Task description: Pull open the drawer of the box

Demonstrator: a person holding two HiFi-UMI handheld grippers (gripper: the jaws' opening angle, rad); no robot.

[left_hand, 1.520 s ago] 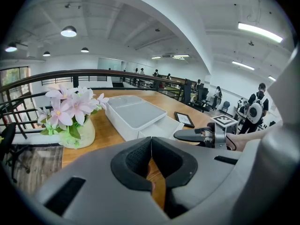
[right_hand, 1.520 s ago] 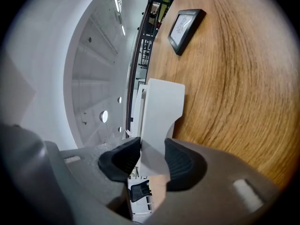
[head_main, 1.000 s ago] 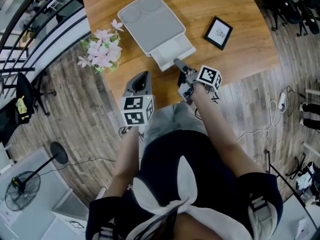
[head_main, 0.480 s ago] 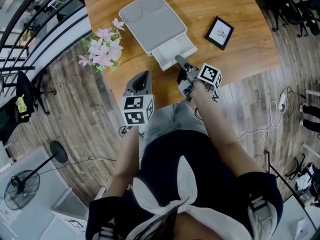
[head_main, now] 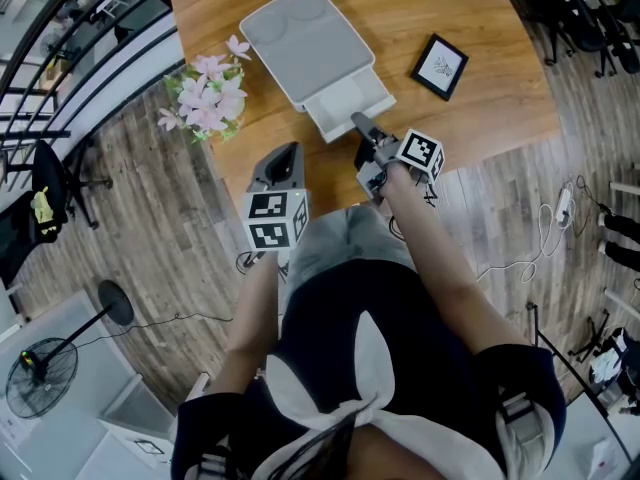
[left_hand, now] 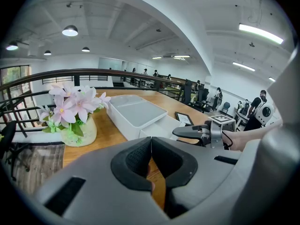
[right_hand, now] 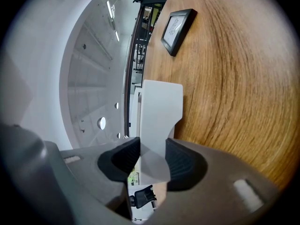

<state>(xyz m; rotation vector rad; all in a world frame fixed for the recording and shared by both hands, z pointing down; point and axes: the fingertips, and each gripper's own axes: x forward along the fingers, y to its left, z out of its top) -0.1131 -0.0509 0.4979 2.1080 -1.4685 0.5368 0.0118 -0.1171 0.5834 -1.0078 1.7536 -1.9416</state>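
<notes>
Jaws of R gripper just been closing, now clamped on drawer front. L gripper jaws together, empty, at table edge. Drawer partly out of white box, mid-table. Flowers left of box, pic frame right
</notes>
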